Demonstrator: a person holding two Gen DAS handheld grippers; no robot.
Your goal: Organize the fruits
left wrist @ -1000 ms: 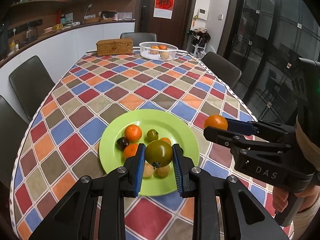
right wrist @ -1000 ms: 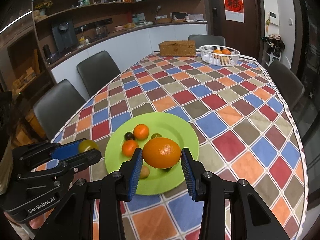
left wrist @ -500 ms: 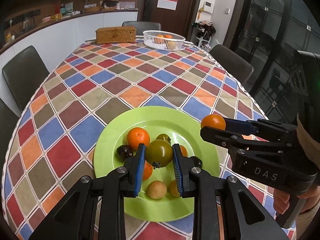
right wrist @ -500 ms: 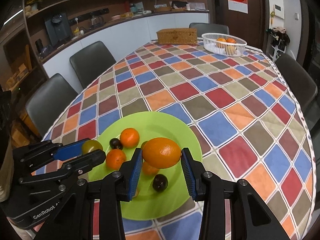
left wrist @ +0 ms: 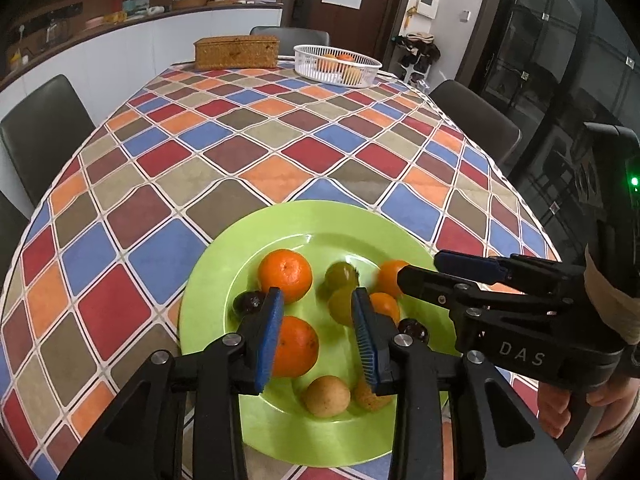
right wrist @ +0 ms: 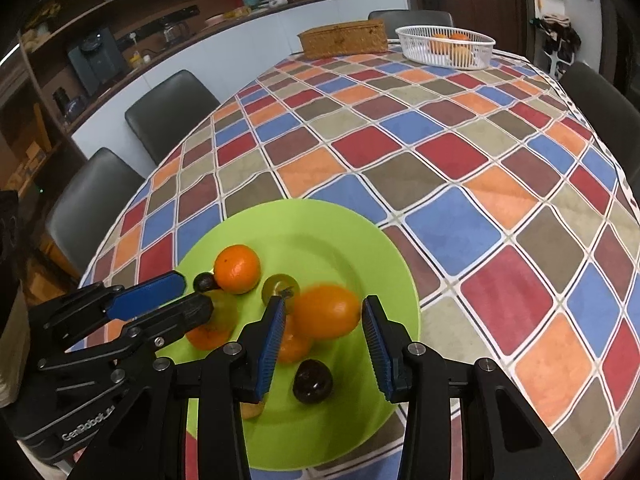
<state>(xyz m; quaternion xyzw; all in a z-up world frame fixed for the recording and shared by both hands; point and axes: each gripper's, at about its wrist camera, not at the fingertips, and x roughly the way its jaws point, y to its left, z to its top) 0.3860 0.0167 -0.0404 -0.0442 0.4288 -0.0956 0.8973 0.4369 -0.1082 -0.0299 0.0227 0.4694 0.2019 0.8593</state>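
Note:
A green plate [left wrist: 280,232] [right wrist: 320,232] lies on the chequered tablecloth and holds several mandarins, dark plums and small tan fruits. My left gripper [left wrist: 316,300] hovers just over it with its jaws opening. A blurred green tomato [left wrist: 342,306] sits loose by the right pad, no longer pressed. My right gripper [right wrist: 324,304] is also low over the plate, jaws opening. A blurred orange [right wrist: 326,312] lies between its pads, with a gap on each side. Each gripper shows in the other's view: the right gripper [left wrist: 420,272] and the left gripper [right wrist: 180,292].
At the far end of the table stand a white basket [left wrist: 336,66] holding oranges and a wicker box [left wrist: 236,52]. Dark chairs [right wrist: 172,108] line both sides. A person's hand [left wrist: 560,412] grips the right handle. The plate sits near the table's near edge.
Both grippers sank closer to the plate. The left jaws parted and let the green tomato go. The right jaws widened and the orange came free between them.

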